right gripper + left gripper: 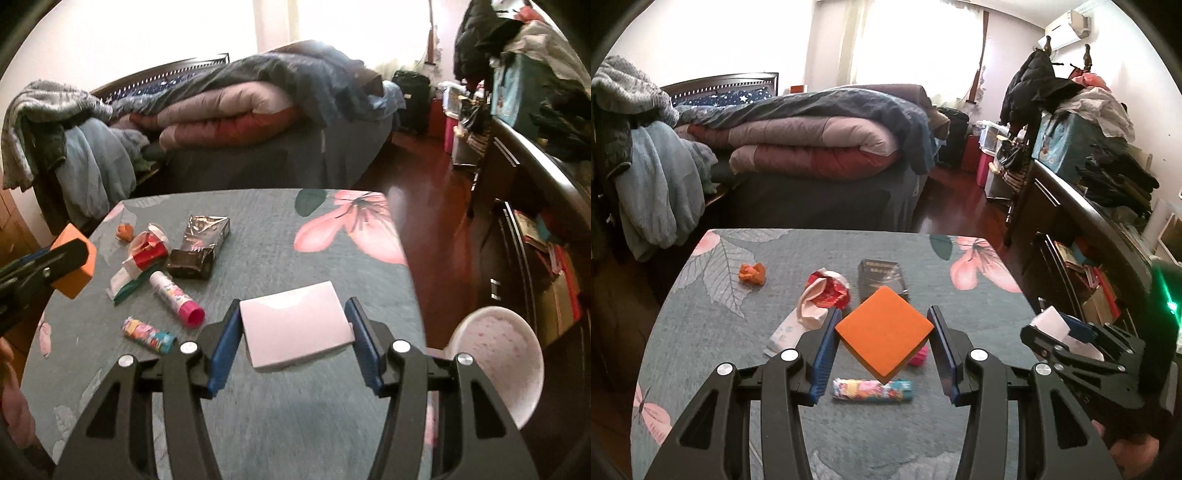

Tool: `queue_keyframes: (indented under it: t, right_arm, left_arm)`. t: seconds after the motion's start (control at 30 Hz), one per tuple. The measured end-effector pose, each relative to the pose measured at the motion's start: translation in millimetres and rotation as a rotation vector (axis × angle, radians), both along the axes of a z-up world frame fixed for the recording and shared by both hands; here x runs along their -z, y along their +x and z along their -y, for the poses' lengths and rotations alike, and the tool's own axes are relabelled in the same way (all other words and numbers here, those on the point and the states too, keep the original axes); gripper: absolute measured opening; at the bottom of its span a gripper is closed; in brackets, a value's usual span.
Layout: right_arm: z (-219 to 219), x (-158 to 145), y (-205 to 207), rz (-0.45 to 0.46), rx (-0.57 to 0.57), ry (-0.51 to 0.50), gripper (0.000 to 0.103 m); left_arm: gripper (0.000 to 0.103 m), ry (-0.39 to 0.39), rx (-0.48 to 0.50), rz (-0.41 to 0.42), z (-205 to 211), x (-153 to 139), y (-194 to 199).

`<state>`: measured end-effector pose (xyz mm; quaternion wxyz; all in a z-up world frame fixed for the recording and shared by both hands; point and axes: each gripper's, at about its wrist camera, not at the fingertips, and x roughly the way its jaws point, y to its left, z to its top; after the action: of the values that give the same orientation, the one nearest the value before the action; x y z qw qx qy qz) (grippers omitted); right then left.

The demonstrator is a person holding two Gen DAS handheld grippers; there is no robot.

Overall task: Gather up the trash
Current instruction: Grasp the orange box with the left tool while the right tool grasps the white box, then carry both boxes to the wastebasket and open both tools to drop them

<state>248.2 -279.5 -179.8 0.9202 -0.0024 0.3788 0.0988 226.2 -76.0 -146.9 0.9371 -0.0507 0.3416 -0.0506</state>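
My left gripper (883,312) is shut on an orange pad of sticky notes (884,334), held corner-down above the floral table (731,369). In the right wrist view that pad (79,267) shows at the far left. My right gripper (293,304) is shut on a white pad (295,328), both blue pads pressing its sides, and it hangs over the table's right part. Trash lies on the table: a crumpled orange scrap (752,273), a red and white wrapper (827,291), a dark foil packet (201,243).
A glue stick with a pink cap (175,297) and a small colourful tube (871,389) lie near the wrappers. A round white bin (495,362) stands low beside the table's right edge. A bed with piled quilts (820,147) is behind, dark shelves (1089,266) to the right.
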Motion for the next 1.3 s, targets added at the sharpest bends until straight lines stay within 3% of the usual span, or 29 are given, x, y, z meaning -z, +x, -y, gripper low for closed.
queue_keyframes:
  t: [0.33, 0.6, 0.9, 1.3]
  right_arm:
    - [47.5, -15.5, -48.6, 0.05, 0.077, 0.054, 0.057]
    - [109.7, -17.6, -70.1, 0.079, 0.207, 0.069, 0.057]
    - [179.0, -5.4, -85.8, 0.085, 0.362, 0.066, 0.057]
    - [257.7, 29.6, -83.6, 0.049, 0.545, 0.066, 0.057]
  left_arm:
    - [0.048, 0.021, 0.076, 0.041, 44.9, -19.7, -15.3]
    - [0.048, 0.036, 0.183, 0.071, 101.4, -30.5, -19.1]
    - [0.048, 0.03, 0.354, 0.066, 181.8, -27.1, -13.8]
    - [0.048, 0.021, 0.509, 0.048, 273.1, -9.7, 14.7]
